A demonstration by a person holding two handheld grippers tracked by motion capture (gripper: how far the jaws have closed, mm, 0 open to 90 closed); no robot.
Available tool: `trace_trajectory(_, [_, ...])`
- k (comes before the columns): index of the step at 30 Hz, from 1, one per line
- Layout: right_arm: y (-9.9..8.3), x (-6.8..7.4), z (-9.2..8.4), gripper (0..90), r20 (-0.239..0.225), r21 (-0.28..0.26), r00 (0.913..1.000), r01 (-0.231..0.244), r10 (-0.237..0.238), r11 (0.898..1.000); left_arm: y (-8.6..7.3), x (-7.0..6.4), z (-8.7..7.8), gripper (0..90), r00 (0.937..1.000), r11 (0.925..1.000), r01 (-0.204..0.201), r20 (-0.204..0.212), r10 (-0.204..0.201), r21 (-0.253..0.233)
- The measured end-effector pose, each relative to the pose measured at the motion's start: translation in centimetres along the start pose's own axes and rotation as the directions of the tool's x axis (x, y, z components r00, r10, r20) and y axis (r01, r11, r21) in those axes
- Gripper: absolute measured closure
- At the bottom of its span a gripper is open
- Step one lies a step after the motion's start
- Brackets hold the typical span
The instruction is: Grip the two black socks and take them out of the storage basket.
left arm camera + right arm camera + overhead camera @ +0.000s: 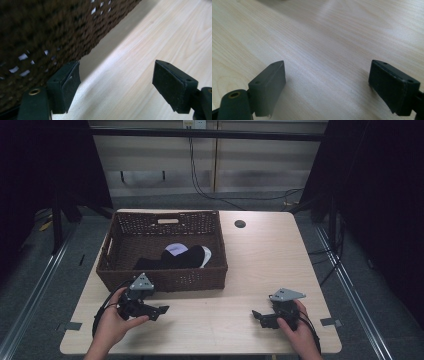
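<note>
**Two tools wait at the basket's near wall**

Two empty tools hover low over a pale wooden bench [260, 265], each held in one of a person's hands. At left, the left tool [161, 310] sits just in front of a brown wicker basket [165, 280], its jaws spread wide with nothing between them; the left gripper view shows one black pad [71, 80] close beside the woven wall and bare wood past the other. Inside the basket lies a dark garment [172, 260] with a pale lilac and white patch, resting against the near right part of the floor, well below the rim.

At right, the right tool [256, 316] stands well apart from the basket near the bench's front edge, jaws likewise wide and empty over bare wood.

Judging by the layout, the garment is the piece to fetch. Doing it well likely means lifting the left tool clear of the near rim first, then coming down from above with jaws kept wide, pinching a thick fold of cloth rather than the wicker. The right tool could steady the basket if it slides.
</note>
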State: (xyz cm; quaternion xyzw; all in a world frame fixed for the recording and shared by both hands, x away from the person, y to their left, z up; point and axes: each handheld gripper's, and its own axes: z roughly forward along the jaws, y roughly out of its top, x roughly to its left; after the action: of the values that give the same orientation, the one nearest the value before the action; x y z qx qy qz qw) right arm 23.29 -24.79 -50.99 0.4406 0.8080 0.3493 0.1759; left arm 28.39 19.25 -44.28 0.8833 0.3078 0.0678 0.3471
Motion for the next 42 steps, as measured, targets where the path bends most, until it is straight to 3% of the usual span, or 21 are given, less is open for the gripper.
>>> trace_trajectory(12, [0.0, 0.0, 0.0, 13.6, 0.000, 0.000, 1.0000, 0.000, 0.000, 1.000, 2.6, -0.3, -2.1, 21.7, 0.9988, 0.9993, -0.017, 0.047, 0.015, 0.034])
trace_trajectory(16, [0.0, 0.0, 0.0, 13.6, 0.000, 0.000, 1.0000, 0.000, 0.000, 1.000, 4.2, 0.0, -3.2, 21.7, 0.9974, 0.9994, -0.010, 0.072, 0.007, 0.034])
trace_trajectory(21, [0.0, 0.0, 0.0, 13.6, 0.000, 0.000, 1.0000, 0.002, -0.002, 1.000, 5.5, 0.3, -4.0, 21.7, 0.9980, 0.9982, -0.013, 0.063, 0.009, 0.058])
trace_trajectory(29, [0.0, 0.0, 0.0, 13.6, 0.000, 0.000, 1.0000, 0.002, -0.002, 1.000, 8.3, 2.0, -5.1, 21.7, 0.9989, 0.9963, 0.004, 0.046, -0.008, 0.086])
trace_trajectory(32, [0.0, 0.0, 0.0, 13.6, 0.000, 0.000, 1.0000, 0.001, -0.001, 1.000, 8.8, 2.5, -5.1, 21.7, 0.9982, 0.9956, 0.017, 0.056, -0.022, 0.092])
trace_trajectory(42, [0.0, 0.0, 0.0, 13.5, 0.000, 0.000, 1.0000, 0.000, 0.000, 1.000, 11.2, 5.7, -4.2, 22.0, 0.9974, 0.9886, 0.071, 0.004, -0.072, 0.133])
